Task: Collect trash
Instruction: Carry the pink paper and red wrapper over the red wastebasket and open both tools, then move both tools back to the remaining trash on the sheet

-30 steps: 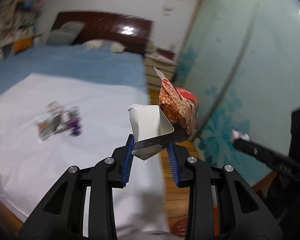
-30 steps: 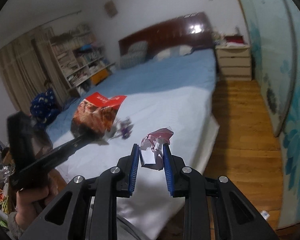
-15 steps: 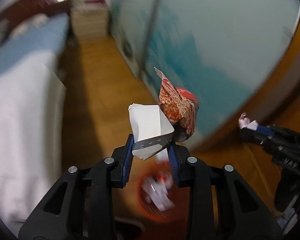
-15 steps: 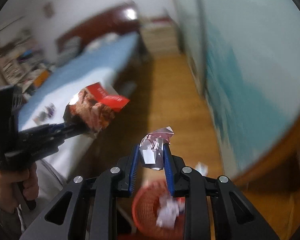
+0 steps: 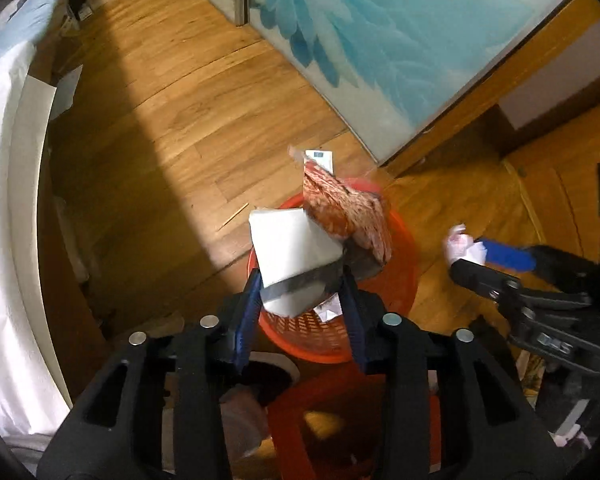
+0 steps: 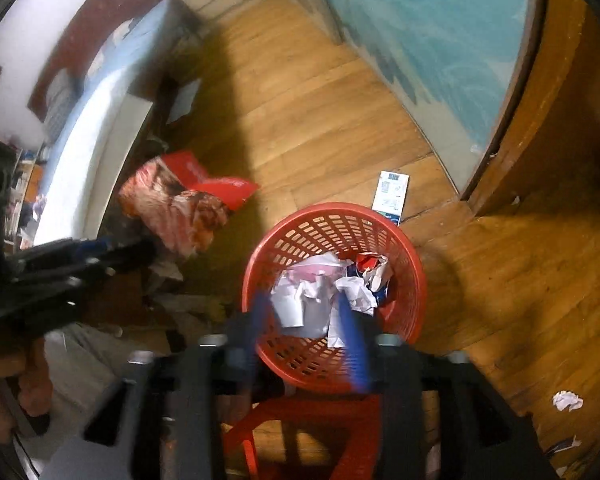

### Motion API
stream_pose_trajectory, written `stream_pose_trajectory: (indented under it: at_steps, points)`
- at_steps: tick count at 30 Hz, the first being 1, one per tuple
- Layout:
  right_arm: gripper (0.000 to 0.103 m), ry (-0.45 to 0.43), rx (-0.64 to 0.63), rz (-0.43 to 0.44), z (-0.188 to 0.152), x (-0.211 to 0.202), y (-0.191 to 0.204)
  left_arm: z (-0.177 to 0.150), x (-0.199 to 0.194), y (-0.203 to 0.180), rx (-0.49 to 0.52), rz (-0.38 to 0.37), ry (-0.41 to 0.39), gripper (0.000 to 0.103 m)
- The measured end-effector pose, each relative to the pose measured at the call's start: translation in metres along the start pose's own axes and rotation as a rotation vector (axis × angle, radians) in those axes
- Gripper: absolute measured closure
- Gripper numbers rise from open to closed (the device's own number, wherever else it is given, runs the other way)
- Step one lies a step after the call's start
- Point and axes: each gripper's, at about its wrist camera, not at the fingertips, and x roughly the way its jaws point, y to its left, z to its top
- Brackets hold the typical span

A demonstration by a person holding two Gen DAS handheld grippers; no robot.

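The left gripper [image 5: 300,292], jaws opening, has a light, crumply snack wrapper [image 5: 320,240] between them above the red basket [image 6: 336,220]; it holds best by its folded edge. The right gripper [image 6: 308,332] is opening over the basket, its paper dropping in

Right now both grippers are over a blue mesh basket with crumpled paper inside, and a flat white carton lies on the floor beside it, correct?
One error: the basket is red, not blue, as the right wrist view shows. The rest holds: both grippers over it, crumpled paper inside, flat white carton on the floor beside it.
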Motion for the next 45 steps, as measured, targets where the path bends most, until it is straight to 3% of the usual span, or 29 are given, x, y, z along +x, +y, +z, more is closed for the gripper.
stream_pose_trajectory:
  at_steps: [2,4,13,18,21,26,31,37,40,42,45]
  points:
    - [0.045,-0.013,-0.012,-0.012,0.0,-0.007,-0.003,-0.002,0.0,0.0,-0.002,-0.001,0.01,0.055]
    - [0.045,-0.014,-0.012,-0.017,0.0,0.004,0.019,-0.002,-0.003,-0.003,-0.001,-0.004,0.002,0.05]
    - [0.045,-0.005,-0.002,-0.02,0.008,0.014,0.041,-0.003,-0.017,0.005,-0.049,-0.03,-0.092,0.049]
    - [0.044,-0.052,-0.043,-0.012,0.017,0.006,0.065,-0.007,-0.065,0.044,-0.199,-0.096,-0.302,0.048]
    - [0.044,-0.08,-0.107,-0.012,0.025,0.003,0.095,-0.02,-0.107,0.078,-0.26,-0.078,-0.46,0.045]
    - [0.043,-0.105,-0.244,0.031,0.033,0.005,0.177,-0.054,-0.169,0.16,-0.377,0.01,-0.634,0.035]
    - [0.043,-0.118,-0.377,0.115,0.032,0.02,0.273,-0.131,-0.212,0.264,-0.598,0.136,-0.777,0.022]
    - [0.043,-0.109,-0.513,0.227,0.033,0.051,0.411,-0.231,-0.214,0.373,-0.844,0.308,-0.812,0.02]
    - [0.043,-0.116,-0.579,0.262,0.028,0.061,0.473,-0.27,-0.202,0.407,-0.869,0.38,-0.872,0.02]
    - [0.043,-0.126,-0.633,0.279,0.027,0.07,0.519,-0.276,-0.194,0.429,-0.891,0.376,-0.839,0.02]
    - [0.043,-0.135,-0.659,0.297,0.029,0.083,0.57,-0.26,-0.185,0.465,-0.874,0.3,-0.792,0.019]
